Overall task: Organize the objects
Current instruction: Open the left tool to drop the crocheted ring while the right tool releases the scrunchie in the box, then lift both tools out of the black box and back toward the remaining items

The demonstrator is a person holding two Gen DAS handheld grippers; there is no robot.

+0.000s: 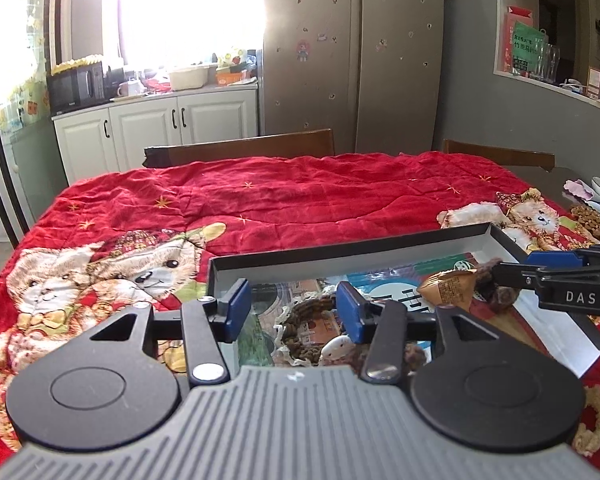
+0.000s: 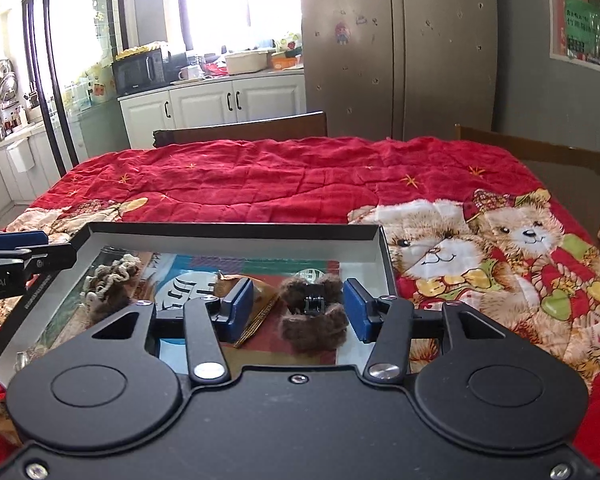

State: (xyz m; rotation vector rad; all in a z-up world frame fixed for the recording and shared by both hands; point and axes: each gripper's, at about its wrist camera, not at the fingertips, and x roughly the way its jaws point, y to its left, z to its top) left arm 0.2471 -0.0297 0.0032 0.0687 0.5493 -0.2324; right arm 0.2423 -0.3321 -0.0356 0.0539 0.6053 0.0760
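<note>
Left gripper (image 1: 288, 308) hangs lower-centre, jaws released over the crochet piece (image 1: 300, 320) in the tray (image 2: 236, 229). Right gripper (image 2: 298, 308), also released, hovers above the furry hair clip (image 2: 314, 316); could snag fluff and drag it out, I guess.

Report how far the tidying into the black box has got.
Done: a brown fuzzy hair clip, a gold foil packet and a brown crocheted piece lie inside the shallow black box. In hand: nothing; both the left tool and right tool are open. Left: knitted brown items remain outside.
</note>
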